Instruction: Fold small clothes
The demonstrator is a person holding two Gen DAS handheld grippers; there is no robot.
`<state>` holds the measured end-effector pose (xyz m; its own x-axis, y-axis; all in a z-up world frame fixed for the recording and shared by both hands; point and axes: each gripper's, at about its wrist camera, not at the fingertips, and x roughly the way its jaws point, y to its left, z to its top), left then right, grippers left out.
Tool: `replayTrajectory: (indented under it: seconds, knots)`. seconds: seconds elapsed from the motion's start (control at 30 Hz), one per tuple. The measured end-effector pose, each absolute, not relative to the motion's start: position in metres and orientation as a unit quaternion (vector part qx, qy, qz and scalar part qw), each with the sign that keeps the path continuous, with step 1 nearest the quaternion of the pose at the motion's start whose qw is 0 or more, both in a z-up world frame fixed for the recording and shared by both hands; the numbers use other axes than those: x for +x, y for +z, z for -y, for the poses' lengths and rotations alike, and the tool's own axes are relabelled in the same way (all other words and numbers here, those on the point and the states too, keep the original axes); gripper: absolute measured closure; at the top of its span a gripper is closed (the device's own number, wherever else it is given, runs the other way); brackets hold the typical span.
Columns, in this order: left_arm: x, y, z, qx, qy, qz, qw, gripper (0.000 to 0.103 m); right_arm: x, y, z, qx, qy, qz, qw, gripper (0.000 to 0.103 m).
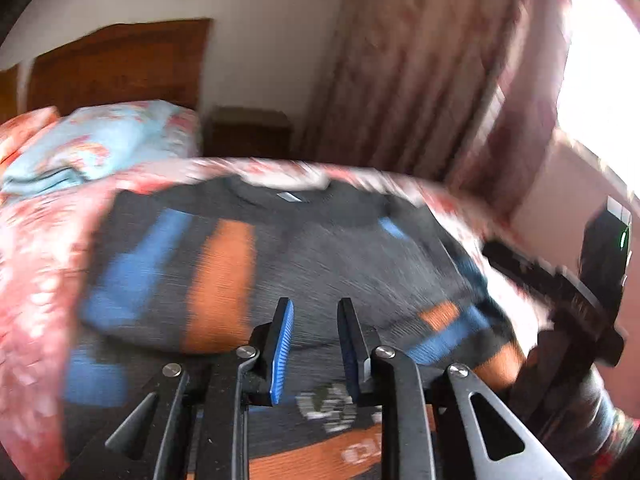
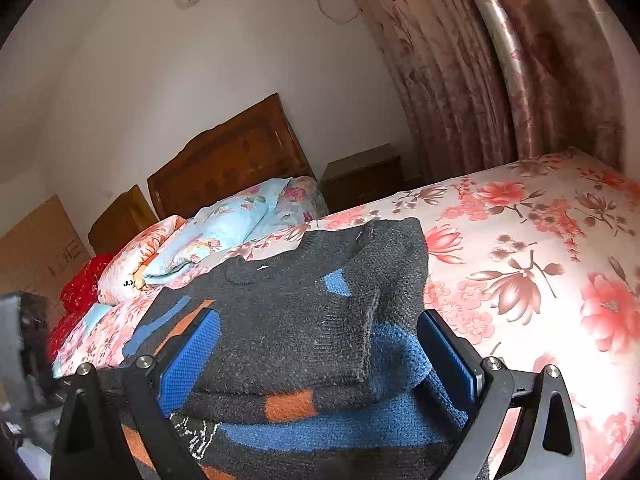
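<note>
A small dark grey knitted sweater (image 1: 320, 256) with blue and orange patches lies on the floral bed sheet (image 1: 36, 248), partly folded. In the right wrist view the sweater (image 2: 296, 320) has a sleeve folded over its body. My left gripper (image 1: 314, 312) hovers over the sweater's lower part, its jaws a small gap apart with nothing between them; the view is blurred. My right gripper (image 2: 320, 324) is wide open, its blue pads (image 2: 192, 356) either side of the folded edge. The right gripper also shows in the left wrist view (image 1: 560, 292) at the right.
A light blue floral quilt (image 2: 236, 224) and pillows lie at the head of the bed by the wooden headboard (image 2: 228, 164). A nightstand (image 2: 360, 176) and pink curtains (image 2: 500, 80) stand behind. The floral sheet (image 2: 540, 260) spreads to the right of the sweater.
</note>
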<state>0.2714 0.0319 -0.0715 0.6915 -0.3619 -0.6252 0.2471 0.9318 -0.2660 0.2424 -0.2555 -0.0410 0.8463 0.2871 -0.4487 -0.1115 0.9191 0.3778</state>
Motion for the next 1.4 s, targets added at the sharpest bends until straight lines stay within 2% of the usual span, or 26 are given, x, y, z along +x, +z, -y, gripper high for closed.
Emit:
replayTrajectory:
  seconds: [0.23, 0.37, 0.53, 0.7, 0.77, 0.87, 1.0, 1.1, 1.13, 1.27, 1.4]
  knots:
    - [0.290, -0.073, -0.140, -0.217, -0.058, -0.346, 0.911, 0.080, 0.243, -0.043, 0.255, 0.170, 0.107, -0.257, 0.945, 0.000]
    - [0.299, -0.085, -0.169, -0.275, -0.059, -0.361, 0.889, 0.080, 0.243, -0.044, 0.254, 0.167, 0.106, -0.260, 0.945, 0.000]
    - [0.322, -0.104, -0.178, -0.298, -0.056, -0.379, 0.874, 0.077, 0.247, -0.045, 0.252, 0.162, 0.109, -0.268, 0.943, 0.000]
    - [0.334, -0.114, -0.162, -0.234, -0.001, -0.410, 0.882, 0.074, 0.249, -0.047, 0.250, 0.158, 0.110, -0.275, 0.942, 0.000]
    - [0.323, -0.101, -0.155, -0.225, 0.018, -0.391, 0.892, 0.079, 0.249, -0.046, 0.250, 0.158, 0.110, -0.276, 0.942, 0.000]
    - [0.304, -0.069, -0.129, -0.192, -0.006, -0.322, 0.927, 0.077, 0.250, -0.047, 0.249, 0.157, 0.111, -0.279, 0.941, 0.000]
    - [0.315, -0.073, -0.079, -0.123, -0.073, -0.340, 0.929, 0.074, 0.253, -0.048, 0.246, 0.151, 0.121, -0.289, 0.938, 0.000]
    - [0.331, -0.112, -0.066, -0.139, -0.096, -0.400, 0.901, 0.075, 0.256, -0.051, 0.243, 0.146, 0.130, -0.303, 0.933, 0.000]
    - [0.327, -0.109, -0.068, -0.145, -0.099, -0.379, 0.909, 0.072, 0.258, -0.053, 0.242, 0.146, 0.133, -0.312, 0.929, 0.000]
    - [0.329, -0.114, -0.080, -0.186, -0.122, -0.381, 0.898, 0.072, 0.269, -0.061, 0.237, 0.146, 0.157, -0.361, 0.908, 0.000]
    - [0.332, -0.115, -0.081, -0.189, -0.122, -0.379, 0.898, 0.072, 0.271, -0.064, 0.241, 0.162, 0.157, -0.370, 0.901, 0.000]
